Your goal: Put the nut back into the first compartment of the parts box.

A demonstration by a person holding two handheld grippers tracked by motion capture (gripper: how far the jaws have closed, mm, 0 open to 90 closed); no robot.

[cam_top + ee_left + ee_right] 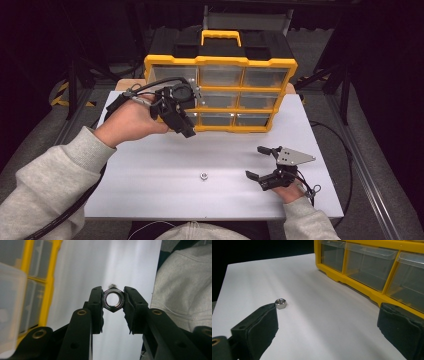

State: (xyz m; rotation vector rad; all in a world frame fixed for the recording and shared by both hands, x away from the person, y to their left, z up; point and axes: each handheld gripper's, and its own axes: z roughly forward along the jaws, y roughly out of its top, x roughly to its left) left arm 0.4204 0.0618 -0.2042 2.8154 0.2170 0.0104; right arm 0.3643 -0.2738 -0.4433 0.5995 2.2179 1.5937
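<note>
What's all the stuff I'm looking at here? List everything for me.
held nut: one, dark metal, hexagonal, pinched between the left gripper's fingers, lifted off the table.
loose nut: one, silvery, lying on the table near the front edge.
drawer box: one, yellow frame, black top, yellow handle, clear drawers, standing at the table's far side.
table: one, white.
left gripper: one, black, raised in front of the drawer box, shut on the held nut.
right gripper: one, black with a grey plate, low over the table at the right, fingers wide apart.
sleeves: two, grey, at the bottom.
</note>
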